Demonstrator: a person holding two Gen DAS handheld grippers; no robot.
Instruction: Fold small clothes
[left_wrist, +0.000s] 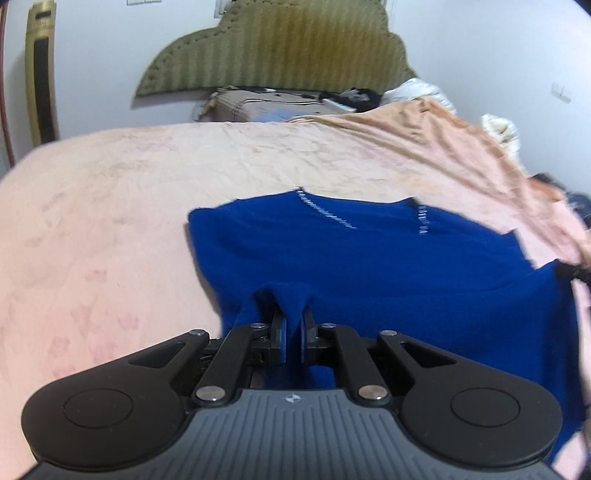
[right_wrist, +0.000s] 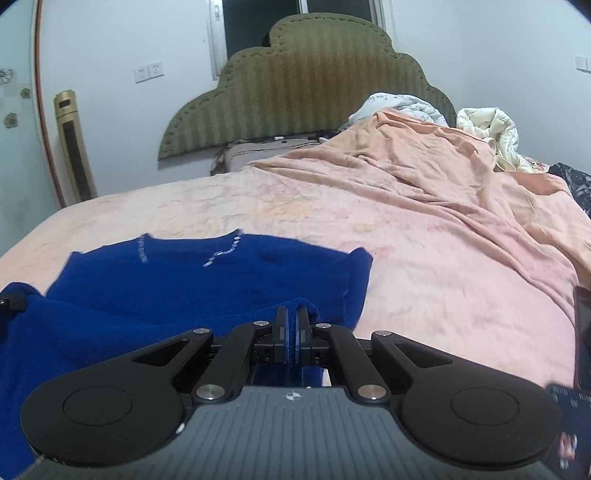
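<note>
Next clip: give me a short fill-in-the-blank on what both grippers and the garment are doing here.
1. The garment on the bed is ____ in colour.
2. The left gripper is shut on the garment's ____ edge.
3. The right gripper is ____ on the same garment.
4. The pink sheet lies ____ the garment.

Missing: blue; near; shut; under

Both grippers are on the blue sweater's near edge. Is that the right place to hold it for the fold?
Yes. The left gripper and right gripper each pinch the blue sweater at its near hem, coming from the near side; the neckline lies flat at the far end.
</note>
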